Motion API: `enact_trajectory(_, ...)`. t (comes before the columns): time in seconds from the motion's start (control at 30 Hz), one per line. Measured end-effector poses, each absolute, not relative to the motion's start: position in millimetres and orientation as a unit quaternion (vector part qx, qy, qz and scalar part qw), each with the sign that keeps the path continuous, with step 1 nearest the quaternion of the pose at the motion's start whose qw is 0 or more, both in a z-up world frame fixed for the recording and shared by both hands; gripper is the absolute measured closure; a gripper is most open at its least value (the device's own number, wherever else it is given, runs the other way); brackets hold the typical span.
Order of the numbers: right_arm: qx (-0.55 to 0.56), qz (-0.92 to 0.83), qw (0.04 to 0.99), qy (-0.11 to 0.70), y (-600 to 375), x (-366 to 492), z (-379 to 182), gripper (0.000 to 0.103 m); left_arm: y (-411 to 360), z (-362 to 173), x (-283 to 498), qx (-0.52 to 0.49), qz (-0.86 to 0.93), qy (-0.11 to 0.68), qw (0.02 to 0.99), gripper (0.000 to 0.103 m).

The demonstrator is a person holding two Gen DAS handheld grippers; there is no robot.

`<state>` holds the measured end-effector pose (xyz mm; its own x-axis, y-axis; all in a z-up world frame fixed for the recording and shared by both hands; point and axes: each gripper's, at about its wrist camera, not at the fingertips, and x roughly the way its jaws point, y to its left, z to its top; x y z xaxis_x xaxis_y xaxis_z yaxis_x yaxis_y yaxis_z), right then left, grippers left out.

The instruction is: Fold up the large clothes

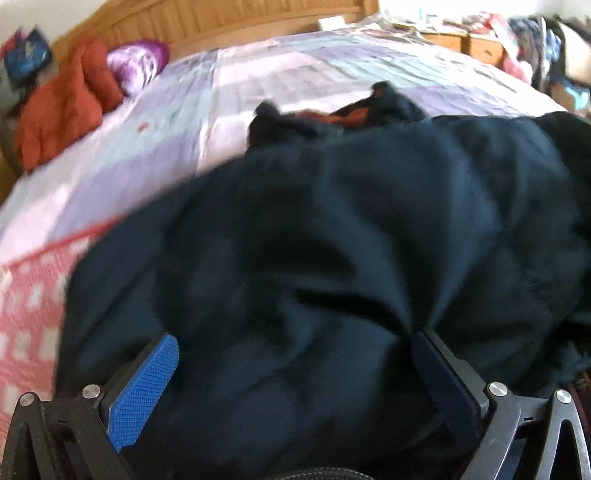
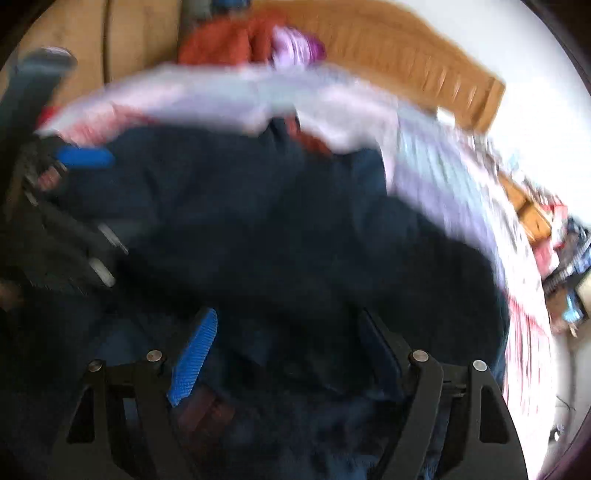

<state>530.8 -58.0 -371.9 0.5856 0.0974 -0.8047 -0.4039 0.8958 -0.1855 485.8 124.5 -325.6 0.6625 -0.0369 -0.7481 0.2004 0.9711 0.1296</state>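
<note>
Lying bunched on the quilt (image 1: 280, 74), collar toward the headboard (image 1: 229, 18), the dark jacket (image 1: 332, 229) fills both wide-spread grippers.

right-wrist view motion-blurred, dark garment (image 2: 280, 229) cut off below, bedside clutter (image 1: 535, 48) indistinct

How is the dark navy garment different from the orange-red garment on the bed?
The dark navy garment is spread wide near both grippers; the orange-red garment lies bunched far off by the wooden headboard. The navy one looks much larger in view. Both are soft, wrinkled and lie on the bed cover.
</note>
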Motion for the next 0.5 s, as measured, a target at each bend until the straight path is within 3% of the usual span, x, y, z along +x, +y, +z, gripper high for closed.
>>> enact_trajectory(0.07,-0.125,0.157,0.88,0.43,-94,527,-373,0.048,140,-325,487,0.093,-0.054,0.409,0.906,0.0)
enact_trajectory(0.1,-0.124,0.151,0.881,0.43,-103,527,-370,0.076,145,-324,486,0.096,-0.053,0.409,0.906,0.0)
enact_trajectory(0.13,-0.109,0.152,0.881,0.434,-118,528,-366,0.093,149,-322,485,0.1,-0.054,0.411,0.905,0.0)
enact_trajectory(0.17,-0.103,0.144,0.88,0.44,-131,528,-364,0.102,153,-321,484,0.104,-0.057,0.413,0.903,0.0)
enact_trajectory(0.27,-0.059,0.164,0.871,0.459,-157,526,-358,0.103,158,-313,478,0.108,-0.05,0.422,0.898,0.0)
enact_trajectory(0.37,-0.092,0.154,0.876,0.447,-145,514,-342,0.103,164,-294,472,0.098,-0.044,0.412,0.905,0.0)
enact_trajectory(0.47,-0.094,0.155,0.898,0.401,-130,512,-319,0.073,166,-273,479,0.089,-0.043,0.376,0.922,0.0)
enact_trajectory(0.5,-0.098,0.146,0.907,0.382,-121,519,-310,0.044,165,-267,486,0.082,-0.04,0.367,0.926,0.0)
